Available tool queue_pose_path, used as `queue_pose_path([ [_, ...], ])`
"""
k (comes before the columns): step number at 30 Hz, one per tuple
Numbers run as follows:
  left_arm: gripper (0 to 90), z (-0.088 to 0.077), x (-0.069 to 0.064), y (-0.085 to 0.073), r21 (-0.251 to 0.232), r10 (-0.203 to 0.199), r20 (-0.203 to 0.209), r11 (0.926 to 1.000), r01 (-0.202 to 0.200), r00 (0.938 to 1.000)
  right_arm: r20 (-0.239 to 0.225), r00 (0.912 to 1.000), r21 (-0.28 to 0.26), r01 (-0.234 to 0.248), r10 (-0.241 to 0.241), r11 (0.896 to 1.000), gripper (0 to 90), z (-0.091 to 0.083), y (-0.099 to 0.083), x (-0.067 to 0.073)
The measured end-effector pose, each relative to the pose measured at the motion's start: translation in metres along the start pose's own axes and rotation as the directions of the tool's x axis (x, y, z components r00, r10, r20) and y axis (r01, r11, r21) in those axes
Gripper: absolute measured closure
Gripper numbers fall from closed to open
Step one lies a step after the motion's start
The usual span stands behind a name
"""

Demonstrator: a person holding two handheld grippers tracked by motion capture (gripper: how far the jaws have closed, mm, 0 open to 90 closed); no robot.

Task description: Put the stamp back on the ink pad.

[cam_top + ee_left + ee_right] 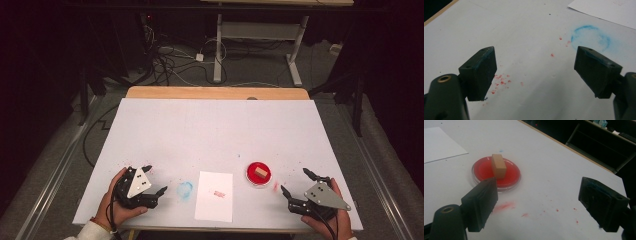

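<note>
Wooden stamp block (259, 173) standing in red ink dish (251, 179) on counter (215, 130), just left of right gripper (294, 181), jaws spread, left gripper (155, 179) spread near paper sheet (214, 196)

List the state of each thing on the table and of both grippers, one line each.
left gripper: open, holds nothing
right gripper: open, holds nothing
wooden block: standing in the red ink dish, untouched
red ink dish: uncovered, flat on the table
paper sheet: lying flat, small red mark on it
table: flecked red, with a blue ring smudge
</note>
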State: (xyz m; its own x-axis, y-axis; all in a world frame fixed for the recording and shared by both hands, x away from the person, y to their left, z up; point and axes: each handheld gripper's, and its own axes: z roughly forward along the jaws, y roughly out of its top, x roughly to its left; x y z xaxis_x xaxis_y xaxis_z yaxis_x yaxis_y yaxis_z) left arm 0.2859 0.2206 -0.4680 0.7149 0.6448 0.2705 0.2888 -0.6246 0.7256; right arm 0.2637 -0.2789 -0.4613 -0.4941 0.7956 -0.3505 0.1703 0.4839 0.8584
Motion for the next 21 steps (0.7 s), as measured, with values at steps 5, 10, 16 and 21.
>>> queue_pose_path([
  [5, 17.8, -0.0006, -0.0002, 0.0001, 0.000, -0.001, -0.001, 1.0000, 0.001, 1.0000, 0.002, 1.0000, -0.003, 0.003, -0.003, 1.000, 16.2, -0.0002, 0.0012, 0.0006],
  [10, 17.8, -0.0012, 0.0001, -0.0005, -0.001, -0.005, -0.004, 1.0000, 0.005, 1.0000, 0.002, 0.9999, -0.007, 0.010, -0.010, 1.000, 16.2, 0.0003, 0.0020, 0.0012],
  [16, 17.8, -0.0008, 0.0004, -0.0003, 0.003, -0.004, -0.009, 1.0000, 0.004, 1.0000, 0.004, 1.0000, -0.011, 0.006, -0.006, 1.000, 16.2, 0.0004, 0.0024, 0.0008],
  [21, 17.8, -0.0010, 0.0003, -0.0009, 0.004, -0.008, -0.011, 1.0000, 0.008, 0.9999, 0.005, 1.0000, -0.018, 0.004, -0.004, 1.000, 16.2, 0.0005, 0.0032, -0.0001],
])
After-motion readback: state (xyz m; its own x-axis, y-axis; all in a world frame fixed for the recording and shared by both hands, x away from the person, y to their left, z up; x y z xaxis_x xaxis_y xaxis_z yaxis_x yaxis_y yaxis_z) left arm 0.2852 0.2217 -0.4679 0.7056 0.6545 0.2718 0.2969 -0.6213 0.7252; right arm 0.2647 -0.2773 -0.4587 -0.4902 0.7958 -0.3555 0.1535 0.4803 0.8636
